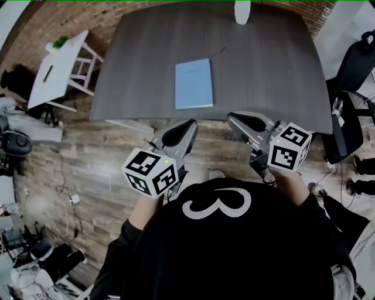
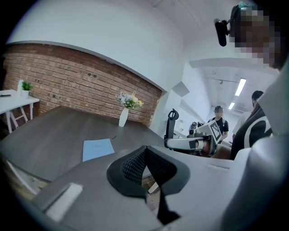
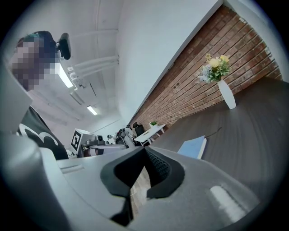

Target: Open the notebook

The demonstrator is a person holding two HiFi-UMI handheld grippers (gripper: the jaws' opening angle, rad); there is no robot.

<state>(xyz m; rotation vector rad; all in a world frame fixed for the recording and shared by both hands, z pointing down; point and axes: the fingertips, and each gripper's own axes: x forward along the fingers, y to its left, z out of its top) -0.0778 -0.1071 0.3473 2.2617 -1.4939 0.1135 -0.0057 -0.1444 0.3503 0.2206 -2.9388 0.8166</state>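
Note:
A closed light-blue notebook [image 1: 193, 84] lies flat near the middle of the dark grey table [image 1: 269, 70]. It also shows in the left gripper view as the notebook [image 2: 97, 149] and in the right gripper view as the notebook [image 3: 193, 147]. Both grippers hover over the wooden floor, short of the table's near edge and apart from the notebook. My left gripper [image 1: 190, 124] points at the notebook's near edge, jaws shut with nothing between them. My right gripper [image 1: 231, 117] is beside it to the right, also shut and empty.
A white vase with flowers [image 1: 242, 12] stands at the table's far edge. A white side table [image 1: 55, 64] is at the left and a black office chair [image 1: 357, 64] at the right. Cables lie on the wood floor [image 1: 64, 181]. A person [image 2: 219, 119] stands in the background.

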